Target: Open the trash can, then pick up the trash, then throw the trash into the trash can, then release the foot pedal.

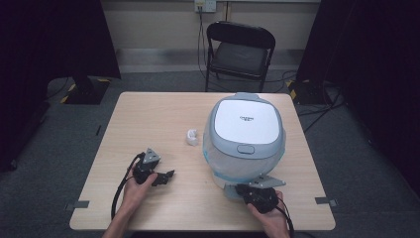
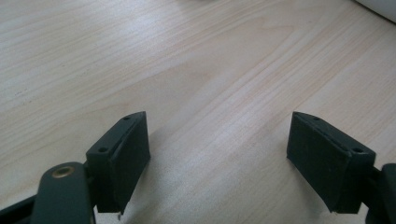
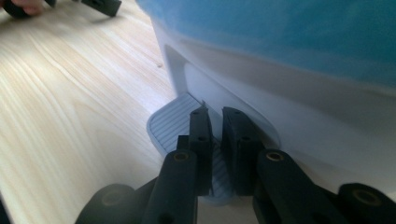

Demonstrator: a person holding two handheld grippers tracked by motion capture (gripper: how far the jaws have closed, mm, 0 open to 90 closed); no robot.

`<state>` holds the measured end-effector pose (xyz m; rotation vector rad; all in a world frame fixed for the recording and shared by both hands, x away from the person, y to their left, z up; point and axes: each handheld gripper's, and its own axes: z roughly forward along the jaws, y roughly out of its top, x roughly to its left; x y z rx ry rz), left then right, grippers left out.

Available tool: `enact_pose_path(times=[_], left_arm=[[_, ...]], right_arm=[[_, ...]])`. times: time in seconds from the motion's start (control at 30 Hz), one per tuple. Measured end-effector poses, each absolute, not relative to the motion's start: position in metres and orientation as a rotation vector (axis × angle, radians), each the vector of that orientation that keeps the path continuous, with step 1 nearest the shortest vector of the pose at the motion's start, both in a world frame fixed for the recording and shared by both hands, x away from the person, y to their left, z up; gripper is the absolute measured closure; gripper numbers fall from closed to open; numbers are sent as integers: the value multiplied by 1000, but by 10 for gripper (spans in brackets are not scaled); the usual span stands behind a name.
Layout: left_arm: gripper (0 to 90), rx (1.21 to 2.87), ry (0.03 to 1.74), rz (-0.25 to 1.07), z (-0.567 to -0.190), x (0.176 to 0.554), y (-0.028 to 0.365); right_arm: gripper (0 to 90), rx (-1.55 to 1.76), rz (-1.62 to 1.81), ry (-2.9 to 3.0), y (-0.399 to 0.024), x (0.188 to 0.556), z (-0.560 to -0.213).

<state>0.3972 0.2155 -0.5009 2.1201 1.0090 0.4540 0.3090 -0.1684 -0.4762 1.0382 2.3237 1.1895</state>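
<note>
**Pedal approached, lid not yet raised**

Right gripper [image 3: 215, 140] has jaws closed together, empty, over the ribbed grey foot pedal [image 3: 170, 123] at the front base of the white-and-grey lidded bin [image 1: 245, 136]. Lid is down. Left gripper [image 1: 163, 177] rests open on the pale wooden table [image 1: 148, 119]. Pressing the pedal apparently remains.

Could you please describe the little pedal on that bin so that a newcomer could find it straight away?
Start from the large white and grey bin on the wooden table. At the foot of its near side a small grey pedal sticks out onto the tabletop. Its ribbed, rounded tongue lies under the shut right tool.
</note>
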Motion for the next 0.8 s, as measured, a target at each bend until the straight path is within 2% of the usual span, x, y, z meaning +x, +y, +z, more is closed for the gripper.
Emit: enact_pose_path(times=[0.43,0.53,0.8], left_arm=[[199,2120,1010,457,-501,400,214],[221,2122,1006,455,-500,403,213],[224,2062,983,385,-483,422,204]], right_arm=[[831,1009,1235,2299,-171,308,-484],[830,1009,1236,2298,-171,308,-484],[825,1027,1224,2310,-171,309,-487]])
